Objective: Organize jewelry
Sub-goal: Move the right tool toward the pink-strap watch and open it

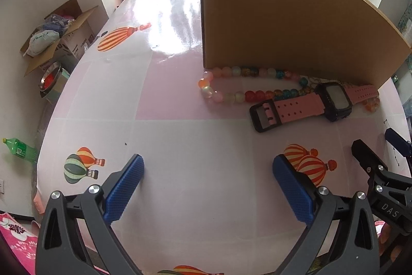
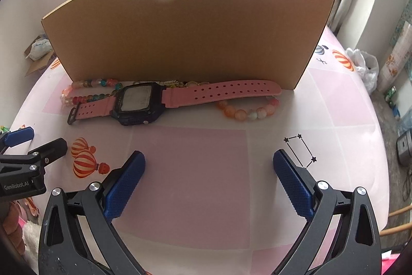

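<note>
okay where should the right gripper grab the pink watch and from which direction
Probably the long strap, right of the watch face. It lies flat and narrow, so the open right gripper can come from above and pinch across its width. Stay off the far end, where the orange bracelet touches it and the box stands close behind.

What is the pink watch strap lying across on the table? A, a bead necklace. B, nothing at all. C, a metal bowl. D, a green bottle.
A: in the left wrist view the watch has its buckle strap lying over the end of the bead necklace, in front of the box; both grippers, left and right, are open and hold nothing.
</note>
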Demonstrator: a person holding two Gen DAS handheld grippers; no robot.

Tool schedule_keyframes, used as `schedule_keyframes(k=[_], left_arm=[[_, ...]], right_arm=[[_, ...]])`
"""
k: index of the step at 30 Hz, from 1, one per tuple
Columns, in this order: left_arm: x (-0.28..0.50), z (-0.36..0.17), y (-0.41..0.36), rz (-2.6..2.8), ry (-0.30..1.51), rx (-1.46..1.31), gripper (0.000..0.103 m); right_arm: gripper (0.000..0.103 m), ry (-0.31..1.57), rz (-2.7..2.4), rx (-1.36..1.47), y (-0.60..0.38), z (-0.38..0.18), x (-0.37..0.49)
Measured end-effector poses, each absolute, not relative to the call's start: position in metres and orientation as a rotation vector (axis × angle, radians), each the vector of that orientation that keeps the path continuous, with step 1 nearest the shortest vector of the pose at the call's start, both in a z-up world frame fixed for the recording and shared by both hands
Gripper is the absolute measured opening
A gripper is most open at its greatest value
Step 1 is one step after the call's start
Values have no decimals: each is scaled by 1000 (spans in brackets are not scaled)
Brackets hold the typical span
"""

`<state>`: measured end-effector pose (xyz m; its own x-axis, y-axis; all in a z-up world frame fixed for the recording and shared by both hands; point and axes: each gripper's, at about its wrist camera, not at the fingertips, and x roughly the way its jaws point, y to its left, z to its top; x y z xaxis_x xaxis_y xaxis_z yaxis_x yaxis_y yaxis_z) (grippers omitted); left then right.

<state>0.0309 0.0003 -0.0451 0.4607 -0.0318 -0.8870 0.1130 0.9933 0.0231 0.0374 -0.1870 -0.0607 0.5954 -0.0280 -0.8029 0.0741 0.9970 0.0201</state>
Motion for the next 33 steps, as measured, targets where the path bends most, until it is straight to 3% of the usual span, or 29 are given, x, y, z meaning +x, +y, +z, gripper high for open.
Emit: schedule_keyframes(k=[15,21,26,33], left_arm=[[31,-48,3,-170,996,113,99],[24,-48,4,-192,935,116,96],[16,-42,6,-258,878,82,72],[16,-38,5,-343,869,36,53]], right_arm=[[94,862,249,99,-201,-27,58],[69,901,389,61,-175,-27,95],[68,950,427,-2,-165,-34,115],[64,994,484,-140,-136,-43,121]])
